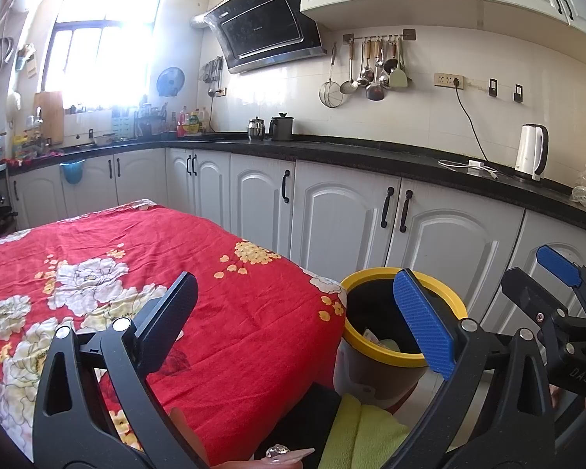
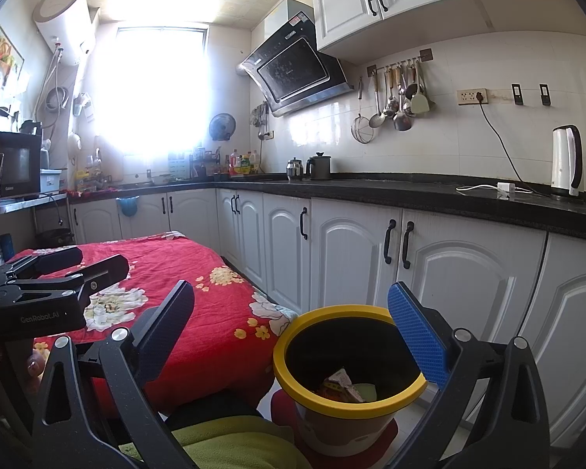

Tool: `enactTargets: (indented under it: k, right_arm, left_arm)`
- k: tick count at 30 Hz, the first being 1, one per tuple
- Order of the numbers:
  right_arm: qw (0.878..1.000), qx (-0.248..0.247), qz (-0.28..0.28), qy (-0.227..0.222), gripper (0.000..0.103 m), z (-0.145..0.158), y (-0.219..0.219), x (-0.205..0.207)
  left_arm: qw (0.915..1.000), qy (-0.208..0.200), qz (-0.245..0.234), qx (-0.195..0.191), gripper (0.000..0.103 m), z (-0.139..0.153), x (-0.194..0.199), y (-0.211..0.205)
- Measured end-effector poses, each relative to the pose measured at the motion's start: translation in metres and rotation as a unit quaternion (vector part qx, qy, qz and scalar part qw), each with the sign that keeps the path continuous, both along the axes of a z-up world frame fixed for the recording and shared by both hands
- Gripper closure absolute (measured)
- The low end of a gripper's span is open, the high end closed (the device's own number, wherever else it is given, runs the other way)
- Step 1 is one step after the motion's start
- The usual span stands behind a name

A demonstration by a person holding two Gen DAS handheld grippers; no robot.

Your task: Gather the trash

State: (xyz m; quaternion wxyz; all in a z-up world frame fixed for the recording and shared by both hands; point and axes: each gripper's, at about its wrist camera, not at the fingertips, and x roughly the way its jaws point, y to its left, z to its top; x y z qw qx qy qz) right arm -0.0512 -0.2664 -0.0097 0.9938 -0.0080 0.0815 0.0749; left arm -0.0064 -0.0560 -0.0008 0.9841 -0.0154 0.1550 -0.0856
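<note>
The trash [image 2: 347, 385] lies at the bottom of the bin [image 2: 347, 410], a few crumpled wrappers and scraps heaped together; I cannot tell any single long axis or which way a piece points. The bin stands upright on the floor, mouth facing up, yellow rim around a dark inside, just beside the near right corner of the table [image 1: 136, 265] with its red flowered cloth, and close in front of the white cabinets [image 2: 351, 258]. My right gripper [image 2: 293, 340] hangs over the bin with its fingers wide apart and nothing between them, the blue pad at the bin's right rim. My left gripper [image 1: 293, 328] is above the table's right edge, fingers equally spread and empty. The bare cloth shows no scraps where I can see it. A green cloth [image 2: 230, 441] lies below both grippers.
</note>
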Motion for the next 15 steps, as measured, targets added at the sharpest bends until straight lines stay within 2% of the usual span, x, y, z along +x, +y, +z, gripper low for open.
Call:
enactTargets:
  k: [7, 11, 15]
  right_arm:
    - [1.000, 0.001, -0.001, 0.002, 0.006, -0.002, -0.001, 0.001]
    - [1.000, 0.003, -0.001, 0.012, 0.006, -0.005, -0.003, 0.003]
    - [0.999, 0.010, 0.003, 0.045, 0.006, -0.005, -0.002, 0.021]
  left_arm:
    - [1.0000, 0.004, -0.002, 0.003, 0.011, -0.002, 0.001, 0.000]
    - [0.9997, 0.025, -0.002, 0.004, 0.011, -0.006, 0.006, 0.000]
    - [0.9982, 0.058, 0.010, -0.001, 0.011, -0.009, 0.013, 0.009]
